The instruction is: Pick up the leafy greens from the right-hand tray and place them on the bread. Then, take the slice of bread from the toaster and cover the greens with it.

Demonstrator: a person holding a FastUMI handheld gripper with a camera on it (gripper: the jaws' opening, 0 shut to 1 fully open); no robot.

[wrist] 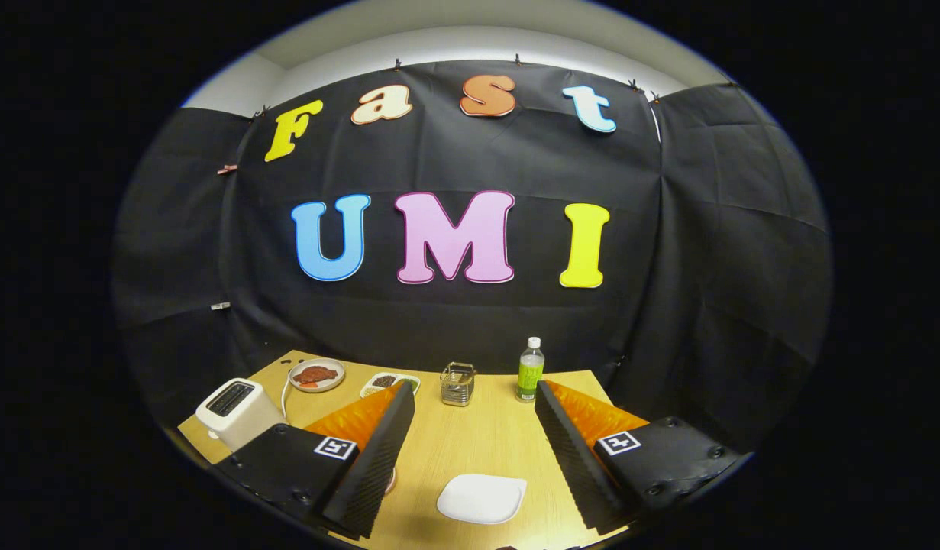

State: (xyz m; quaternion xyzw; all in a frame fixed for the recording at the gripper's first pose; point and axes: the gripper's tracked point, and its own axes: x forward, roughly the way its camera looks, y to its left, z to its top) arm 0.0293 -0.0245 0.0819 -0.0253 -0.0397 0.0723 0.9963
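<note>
My gripper is held above the wooden table, open, with nothing between its fingers. A white toaster stands at the table's left corner, just left of the left finger; I cannot make out what is in its dark slot. Beyond the left fingertip lies a small white tray holding dark and green food, partly hidden by that finger. Left of it a round plate carries something red. A white squarish plate lies on the table low between the fingers, looking bare.
A small wire basket stands at the table's far middle, just ahead of the fingertips. A green-labelled bottle is beside the right fingertip at the back edge. The toaster's cord runs towards the round plate.
</note>
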